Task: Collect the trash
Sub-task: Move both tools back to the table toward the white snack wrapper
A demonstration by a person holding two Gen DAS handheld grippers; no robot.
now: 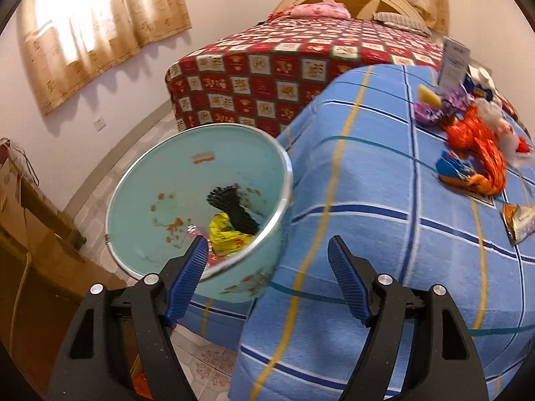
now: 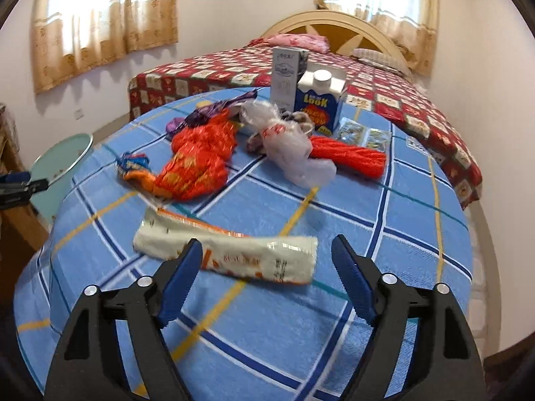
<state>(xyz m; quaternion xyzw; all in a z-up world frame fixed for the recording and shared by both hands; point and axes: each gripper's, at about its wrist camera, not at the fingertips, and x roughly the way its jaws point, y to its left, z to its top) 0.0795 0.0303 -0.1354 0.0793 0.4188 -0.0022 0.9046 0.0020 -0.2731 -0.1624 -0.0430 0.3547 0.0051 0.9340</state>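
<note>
Right tongs (image 2: 265, 260) gaping wide, gripping nothing, hanging just short of the white wrapper (image 2: 227, 254) on the blue cloth (image 2: 334, 351). Wrapper lying crosswise to the tongs, long axis running left to right, its nearer long edge showing between the blue pads (image 2: 180, 284); looking, through the blur, to be flat on the cloth and not yet pinched. Likely needing only a short push forward and down, jaws straddling the narrow width rather than the length. Farther back, sitting well apart: orange bag (image 2: 197, 160), clear bag (image 2: 291, 147), red bundle (image 2: 351, 157), carton (image 2: 317, 103).

Left tongs (image 1: 267, 257) likewise spread and empty, hovering at the rim of the bin (image 1: 167, 173), which is standing beside the cloth's left edge with a yellow scrap (image 1: 227, 234) and a dark piece (image 1: 234, 207) inside. Litter lying well off to that side's right, so right hand clearly nearer the wrapper, left hand nearer the bin.
</note>
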